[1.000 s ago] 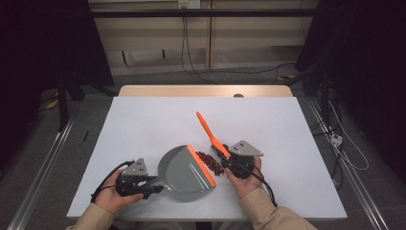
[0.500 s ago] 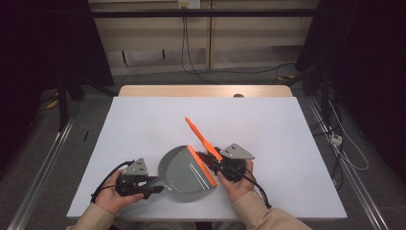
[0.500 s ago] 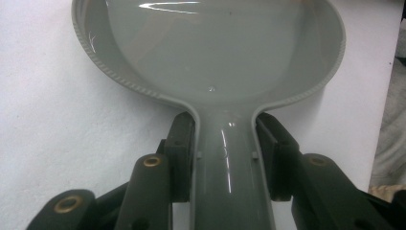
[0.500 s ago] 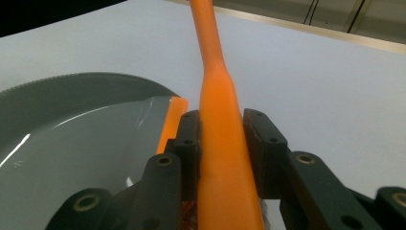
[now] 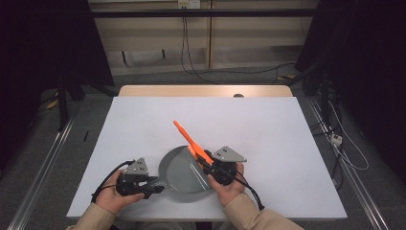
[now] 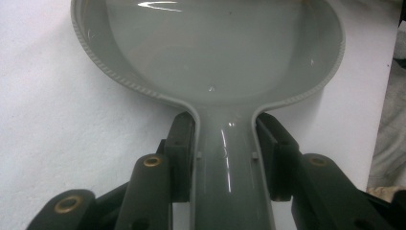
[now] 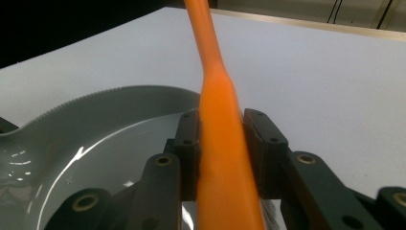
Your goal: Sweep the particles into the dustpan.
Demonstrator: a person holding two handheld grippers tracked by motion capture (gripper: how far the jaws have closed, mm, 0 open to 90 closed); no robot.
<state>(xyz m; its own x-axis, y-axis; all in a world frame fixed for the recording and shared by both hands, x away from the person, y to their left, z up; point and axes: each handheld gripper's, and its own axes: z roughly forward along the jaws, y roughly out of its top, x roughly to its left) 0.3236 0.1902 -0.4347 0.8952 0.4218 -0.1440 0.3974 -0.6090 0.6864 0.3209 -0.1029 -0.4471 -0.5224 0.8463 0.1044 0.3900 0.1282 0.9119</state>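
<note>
white table (image 5: pixel 268 124) in dark room; left gripper (image 5: pixel 152 184) clamps grey pan (image 5: pixel 182 173), right gripper (image 5: pixel 203 163) orange spatula (image 5: pixel 187 138).

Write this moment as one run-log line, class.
left tongs: shut on dustpan handle | right tongs: shut on orange brush | brush slants over dustpan | table: white

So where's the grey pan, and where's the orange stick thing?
grey pan (image 6: pixel 215 52), left gripper view, on the shiny inside of its bowl.
orange tool (image 7: pixel 218 120), right gripper view, on the wide part between the jaws.
</note>
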